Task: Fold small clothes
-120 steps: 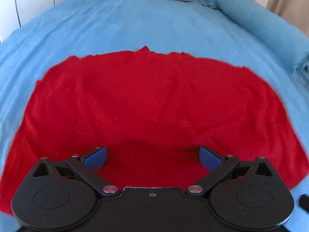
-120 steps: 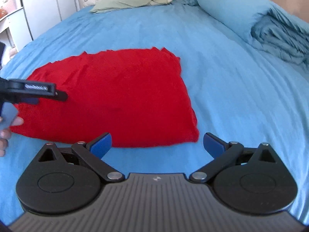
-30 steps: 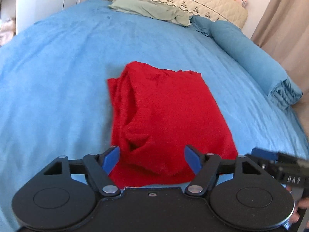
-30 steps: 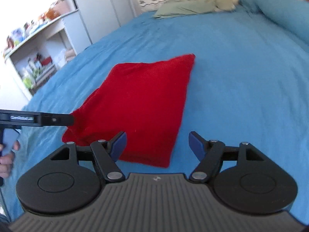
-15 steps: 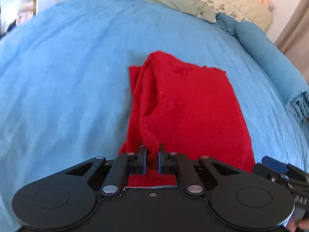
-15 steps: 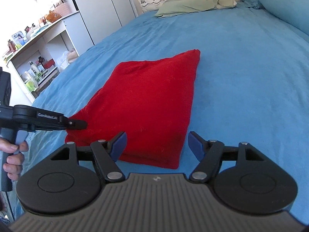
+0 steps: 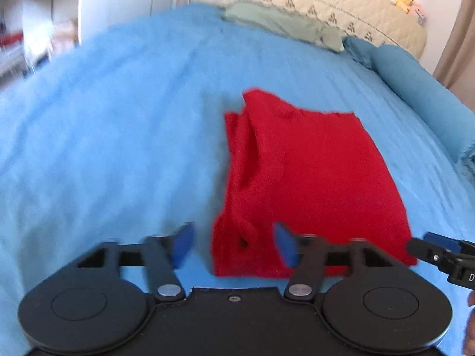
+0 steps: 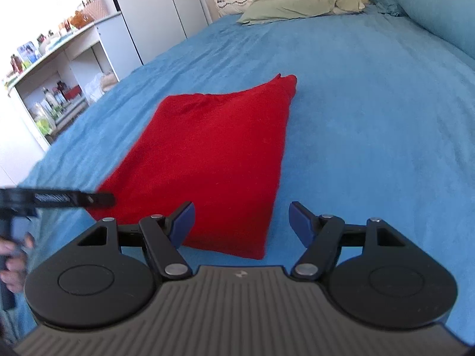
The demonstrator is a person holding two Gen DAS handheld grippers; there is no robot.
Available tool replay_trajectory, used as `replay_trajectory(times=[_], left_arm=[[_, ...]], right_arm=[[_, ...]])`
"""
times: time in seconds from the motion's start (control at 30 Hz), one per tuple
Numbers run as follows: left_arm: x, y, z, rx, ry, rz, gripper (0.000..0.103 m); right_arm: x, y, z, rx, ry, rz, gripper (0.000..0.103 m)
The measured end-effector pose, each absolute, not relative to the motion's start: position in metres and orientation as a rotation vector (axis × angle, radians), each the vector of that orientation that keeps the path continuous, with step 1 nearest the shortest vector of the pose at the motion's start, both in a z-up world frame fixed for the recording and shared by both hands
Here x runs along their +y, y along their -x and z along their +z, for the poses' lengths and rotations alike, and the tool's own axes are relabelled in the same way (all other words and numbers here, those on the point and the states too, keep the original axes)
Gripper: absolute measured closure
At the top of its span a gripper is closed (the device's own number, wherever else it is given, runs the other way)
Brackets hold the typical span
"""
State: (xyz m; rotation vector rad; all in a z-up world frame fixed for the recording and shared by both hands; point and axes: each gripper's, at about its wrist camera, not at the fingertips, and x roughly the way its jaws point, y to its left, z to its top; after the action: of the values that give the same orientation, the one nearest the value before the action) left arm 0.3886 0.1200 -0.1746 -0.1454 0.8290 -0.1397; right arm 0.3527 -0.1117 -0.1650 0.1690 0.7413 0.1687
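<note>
Your left gripper point(image 7: 234, 244): jaws just reopened wide, red garment point(image 7: 308, 178) released, fold set. Your right gripper point(image 8: 242, 222): wide, empty.

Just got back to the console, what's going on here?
A person holds a gripper in each hand over a blue bed. A red garment lies folded on it. The left gripper has just been opening, with the garment's near corner between its pads but not pinched. The right gripper is open, hovering at the near edge.
</note>
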Motion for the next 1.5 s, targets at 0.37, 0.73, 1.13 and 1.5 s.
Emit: replay_trajectory(times=[0.37,0.73,1.13,1.5], left_arm=[[0.127,-0.407,-0.178,0.864,0.141,-0.146,0.032],[0.121,-0.505,-0.176,0.978,0.204,-0.373,0.002],[0.122,-0.524,-0.196,1.012,0.323,-0.423,0.056],[0.079,-0.492,-0.145,0.898,0.162,-0.42,0.077]], right_arm=[[-0.113,-0.363,-0.193,0.777,-0.097,0.123,0.018],[-0.129,-0.442,-0.169,0.904,-0.207,0.243,0.0],[-0.14,-0.482,-0.201,0.898,-0.467,0.282,0.026],[-0.128,-0.463,-0.153,0.795,-0.418,0.251,0.065]])
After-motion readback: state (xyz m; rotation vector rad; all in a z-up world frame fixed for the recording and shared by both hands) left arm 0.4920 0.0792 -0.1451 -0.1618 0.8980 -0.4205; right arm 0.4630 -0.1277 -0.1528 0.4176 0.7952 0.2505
